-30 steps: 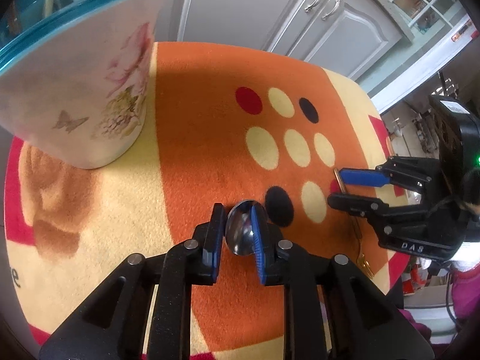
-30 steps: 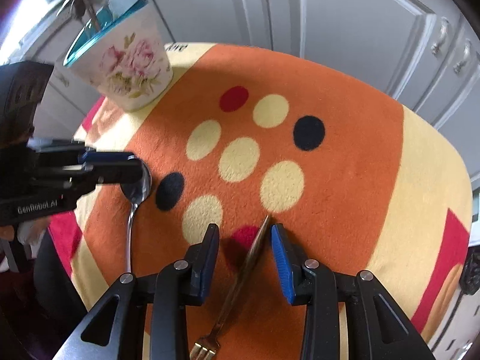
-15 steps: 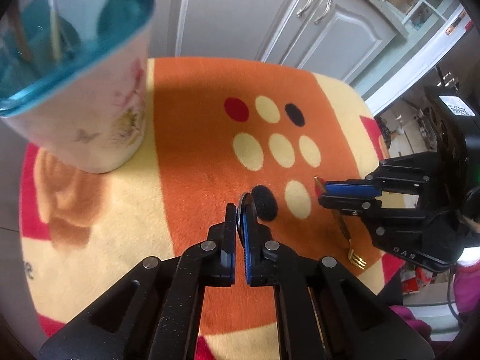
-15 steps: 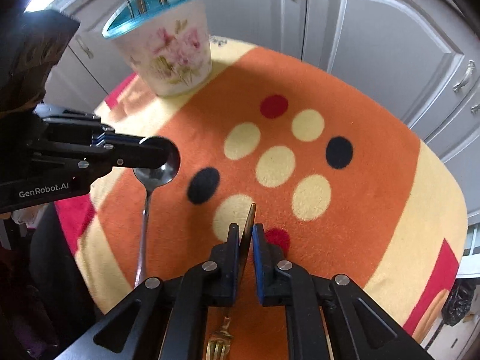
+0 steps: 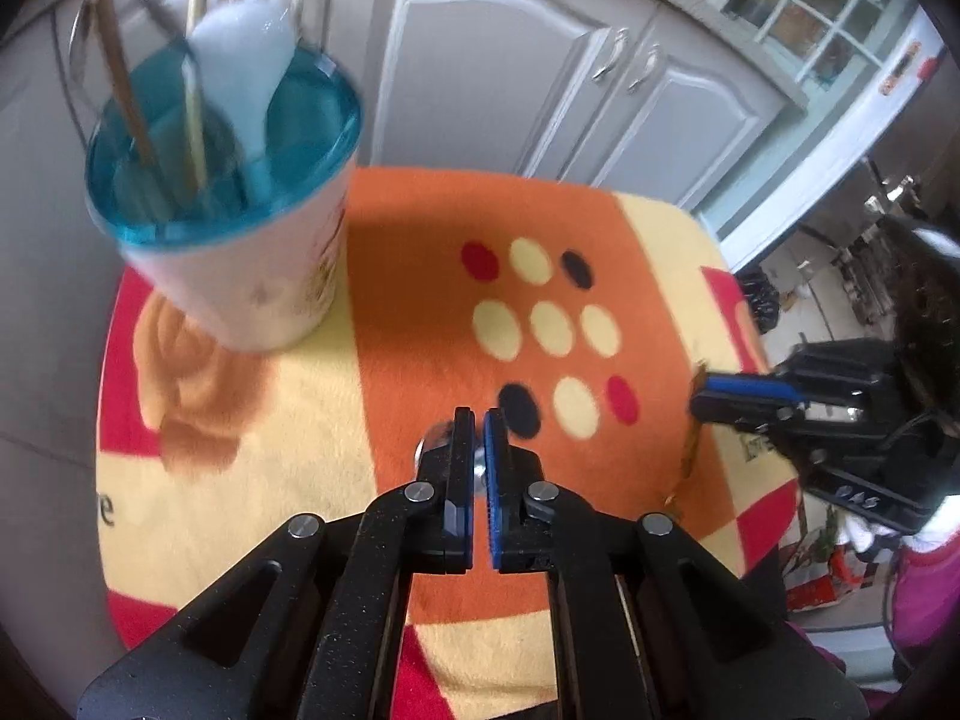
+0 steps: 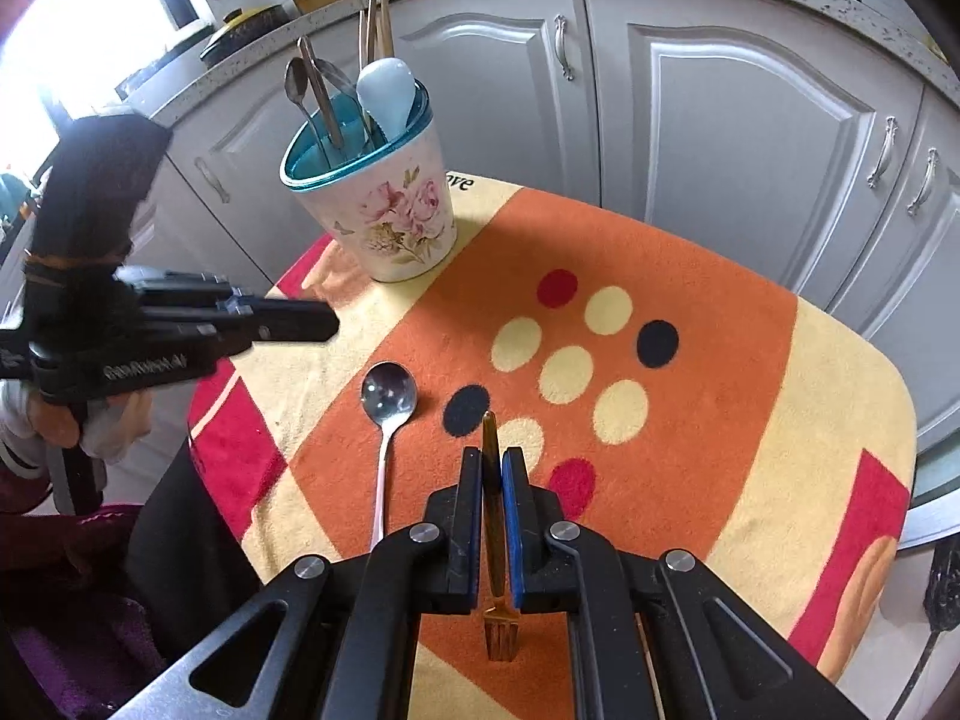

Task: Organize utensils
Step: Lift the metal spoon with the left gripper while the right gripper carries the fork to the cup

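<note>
Round surface (image 6: 750, 360) covered by an orange, cream and red cloth with a cluster of cream, black and red dots. Grey panelled cabinets (image 6: 720, 120) stood behind it.

Floral holder cup (image 6: 396, 222), teal inside and at the rim, stood upright near the far-left edge of the cloth. It held several metal utensils, some pale sticks and one white ladle-shaped spoon (image 6: 384, 96), all leaning against the rim.

Left tongs (image 6: 327, 327) hung in the air to the left, between the cup and the loose spoon, touching neither. From the left wrist view the left tongs' two fingers (image 5: 462, 438) stood nearly together with only a thin slit between, and nothing was clamped; a bit of silver showed behind them, blurred.

Right tongs (image 6: 492, 456) were over the near part of the cloth, clamped on the handle of a gold fork.

Silver spoon (image 6: 389, 399) lay flat on the cloth, bowl up and pointing toward the cup, handle running toward the near edge, just left of a black dot.

Gold fork (image 6: 493, 516) was gripped mid-handle, handle tip pointing forward past the fingertips, tines toward the camera.
</note>
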Motion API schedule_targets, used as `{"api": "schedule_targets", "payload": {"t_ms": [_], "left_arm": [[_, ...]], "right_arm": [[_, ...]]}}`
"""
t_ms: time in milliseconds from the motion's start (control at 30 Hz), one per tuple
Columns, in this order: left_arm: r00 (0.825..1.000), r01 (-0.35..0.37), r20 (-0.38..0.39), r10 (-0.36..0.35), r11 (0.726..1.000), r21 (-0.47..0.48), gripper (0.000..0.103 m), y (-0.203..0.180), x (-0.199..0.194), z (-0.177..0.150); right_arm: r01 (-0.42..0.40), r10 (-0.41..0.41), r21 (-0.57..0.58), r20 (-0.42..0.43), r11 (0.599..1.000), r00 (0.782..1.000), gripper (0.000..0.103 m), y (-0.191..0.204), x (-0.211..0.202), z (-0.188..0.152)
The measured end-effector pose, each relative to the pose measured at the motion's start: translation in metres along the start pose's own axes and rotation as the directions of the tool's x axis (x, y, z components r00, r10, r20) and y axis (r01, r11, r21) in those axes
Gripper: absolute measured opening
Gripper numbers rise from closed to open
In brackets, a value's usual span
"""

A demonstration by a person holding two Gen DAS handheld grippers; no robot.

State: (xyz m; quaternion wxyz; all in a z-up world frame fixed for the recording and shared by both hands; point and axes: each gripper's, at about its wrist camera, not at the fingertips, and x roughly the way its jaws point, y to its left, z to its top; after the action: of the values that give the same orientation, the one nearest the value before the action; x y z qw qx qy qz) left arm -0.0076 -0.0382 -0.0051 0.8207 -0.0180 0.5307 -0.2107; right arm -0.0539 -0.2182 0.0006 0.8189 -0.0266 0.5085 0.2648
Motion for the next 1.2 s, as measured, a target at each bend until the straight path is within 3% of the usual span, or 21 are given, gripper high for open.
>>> {"api": "schedule_targets", "payload": {"t_ms": [67, 167, 300, 333, 400, 500, 733, 1200], "left_arm": [[0.999, -0.032, -0.024, 0.032, 0.999, -0.009, 0.028, 0.006, 0.011, -0.006], [0.998, -0.030, -0.058, 0.027, 0.998, -0.055, 0.030, 0.018, 0.032, -0.010], [0.996, -0.029, -0.087, 0.025, 0.998, -0.046, 0.030, 0.020, 0.058, -0.008], [0.995, -0.022, -0.095, 0.018, 0.999, -0.041, 0.029, 0.019, 0.062, -0.008], [0.997, -0.018, -0.082, 0.017, 1.000, -0.007, 0.011, 0.013, 0.065, -0.007], [0.997, -0.002, -0.080, 0.003, 1.000, 0.008, 0.004, 0.008, 0.062, -0.005], [1.000, 0.025, -0.003, -0.025, 0.999, 0.026, 0.002, -0.001, 0.011, -0.003], [0.983, -0.031, 0.183, 0.026, 0.999, 0.023, 0.002, 0.005, -0.095, 0.016]], "right_arm": [[0.002, -0.002, 0.003, -0.001, 1.000, 1.000, 0.006, 0.000, 0.002, 0.000], [-0.002, 0.002, 0.006, -0.003, 1.000, 1.000, 0.006, -0.001, 0.004, 0.002], [-0.005, 0.005, 0.006, -0.008, 1.000, 1.000, 0.006, 0.000, 0.003, 0.002], [-0.005, 0.005, 0.006, -0.008, 1.000, 1.000, 0.006, 0.000, 0.001, 0.002], [0.001, -0.001, 0.004, -0.009, 1.000, 1.000, 0.006, 0.000, -0.001, 0.001], [0.004, -0.004, 0.007, -0.005, 1.000, 1.000, 0.006, 0.000, -0.004, 0.000], [-0.002, 0.002, 0.008, 0.025, 1.000, 1.000, 0.006, 0.003, -0.014, -0.001], [0.001, 0.005, -0.044, 0.120, 0.999, 0.993, 0.006, 0.025, -0.041, 0.022]]}}
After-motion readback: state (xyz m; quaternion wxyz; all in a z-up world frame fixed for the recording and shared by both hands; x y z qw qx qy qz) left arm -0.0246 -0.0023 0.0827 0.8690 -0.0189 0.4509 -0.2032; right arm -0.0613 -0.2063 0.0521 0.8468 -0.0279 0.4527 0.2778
